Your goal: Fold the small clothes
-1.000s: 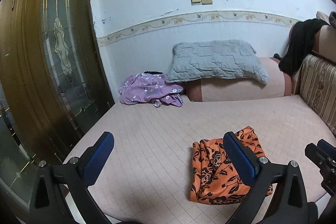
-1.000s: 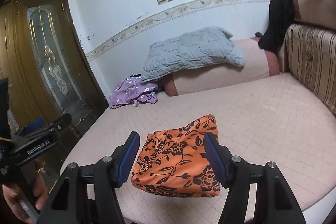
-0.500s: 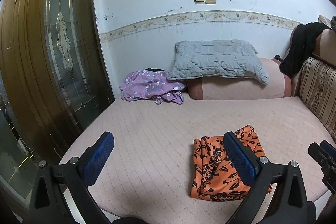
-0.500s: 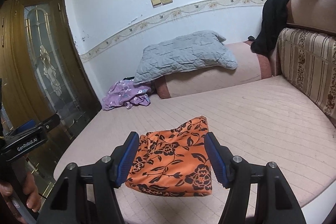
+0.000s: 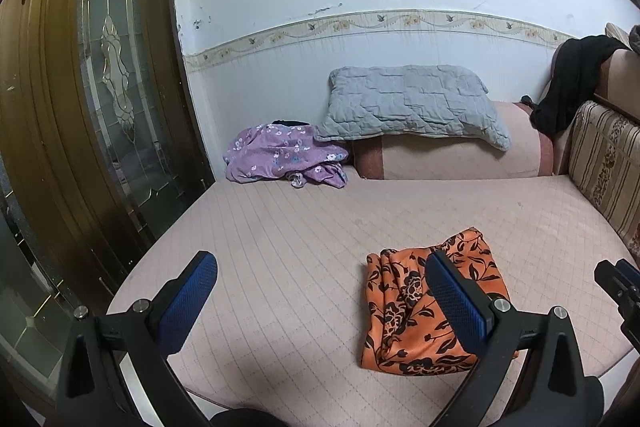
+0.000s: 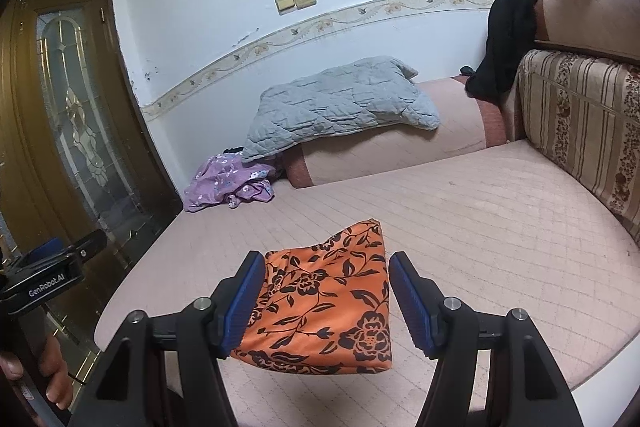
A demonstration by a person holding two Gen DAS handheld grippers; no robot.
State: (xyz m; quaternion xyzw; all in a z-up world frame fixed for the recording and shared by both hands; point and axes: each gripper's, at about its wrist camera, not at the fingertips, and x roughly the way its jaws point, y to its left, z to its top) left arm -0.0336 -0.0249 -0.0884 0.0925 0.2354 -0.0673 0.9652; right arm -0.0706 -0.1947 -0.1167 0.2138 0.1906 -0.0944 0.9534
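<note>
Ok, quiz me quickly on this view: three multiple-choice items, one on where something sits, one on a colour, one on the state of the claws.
1. Where does the purple garment lie?
A. On the striped cushion
B. At the far left of the bed, beside the grey pillow
C. Between the right claw's fingers

2. What colour is the folded cloth near the bed's front edge?
A. Orange with black flowers
B. Plain grey
C. Purple with white flowers

3. What state are the claws in?
A. Both shut on the cloth
B. Left shut, right open
C. Both open, holding nothing

Answers:
1. B: it is bunched up by the wall, next to the pillow.
2. A: the black floral print on orange shows in both views.
3. C: the left claw and the right claw both have their blue pads wide apart, with the cloth lying on the bed.
</note>
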